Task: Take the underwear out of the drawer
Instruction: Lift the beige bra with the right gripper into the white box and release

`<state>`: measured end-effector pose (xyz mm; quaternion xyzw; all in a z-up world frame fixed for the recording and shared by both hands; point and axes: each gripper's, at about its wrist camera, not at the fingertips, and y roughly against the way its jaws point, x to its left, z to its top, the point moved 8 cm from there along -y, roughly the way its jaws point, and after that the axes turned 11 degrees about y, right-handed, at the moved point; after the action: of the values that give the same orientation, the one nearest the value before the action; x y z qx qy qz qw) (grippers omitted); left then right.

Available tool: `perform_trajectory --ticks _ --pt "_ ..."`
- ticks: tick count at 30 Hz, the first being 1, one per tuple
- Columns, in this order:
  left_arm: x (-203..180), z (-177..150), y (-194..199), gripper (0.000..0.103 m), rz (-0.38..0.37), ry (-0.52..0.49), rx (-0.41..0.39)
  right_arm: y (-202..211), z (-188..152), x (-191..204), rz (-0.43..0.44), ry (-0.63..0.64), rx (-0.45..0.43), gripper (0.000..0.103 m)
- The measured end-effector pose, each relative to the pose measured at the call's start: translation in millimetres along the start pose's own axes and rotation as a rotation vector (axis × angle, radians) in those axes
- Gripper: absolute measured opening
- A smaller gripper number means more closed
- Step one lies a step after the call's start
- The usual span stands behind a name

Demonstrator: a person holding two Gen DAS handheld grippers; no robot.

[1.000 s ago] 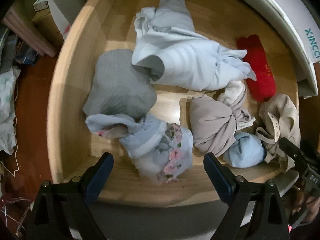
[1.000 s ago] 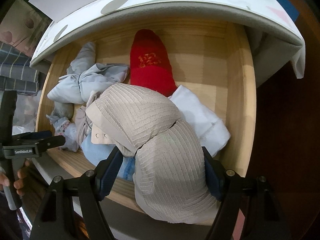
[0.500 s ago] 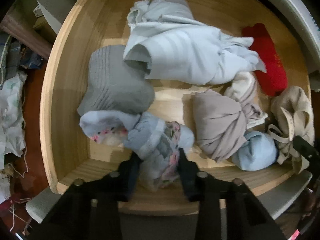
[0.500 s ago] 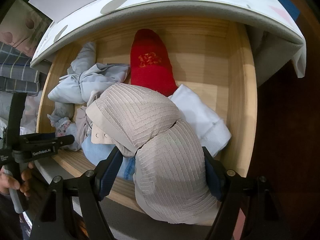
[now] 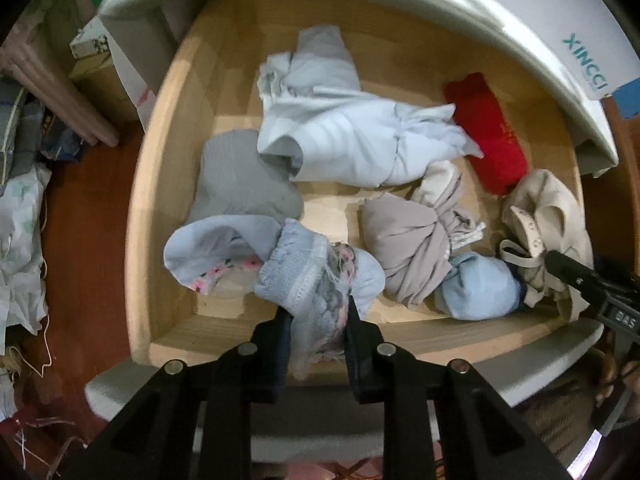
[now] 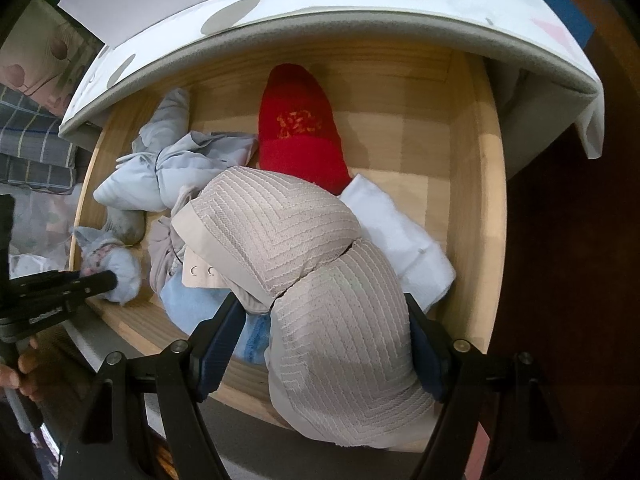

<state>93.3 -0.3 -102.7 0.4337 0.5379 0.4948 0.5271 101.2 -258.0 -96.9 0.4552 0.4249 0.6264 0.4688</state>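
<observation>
Left hand-held gripper (image 5: 316, 320) pinches blue floral underwear (image 5: 304, 280) to lift it from the drawer (image 5: 160, 160); right hand-held gripper (image 6: 324, 336) clasps beige bra (image 6: 312, 280)

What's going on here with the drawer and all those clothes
A person is emptying a wooden drawer of underwear with a handheld gripper in each hand. The left gripper is shut on a blue floral piece at the drawer's front edge. The right gripper has its fingers on either side of a beige bra, apparently holding it. A red sock, grey and pale blue garments are still inside the drawer.
</observation>
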Motion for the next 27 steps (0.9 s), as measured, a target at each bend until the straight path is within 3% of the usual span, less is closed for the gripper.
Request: perform_trajectory --ticks 9,24,27 --pt "8 -9 42 0.023 -0.002 -0.031 -0.125 3 5 3 -0.015 0.002 -0.028 0.073" --pt "39 0 45 0.023 0.039 -0.068 -0.312 38 10 4 -0.073 -0.026 -0.086 0.072" --pt "43 1 49 0.023 0.009 -0.052 -0.325 48 15 9 -0.089 -0.013 -0.099 0.072"
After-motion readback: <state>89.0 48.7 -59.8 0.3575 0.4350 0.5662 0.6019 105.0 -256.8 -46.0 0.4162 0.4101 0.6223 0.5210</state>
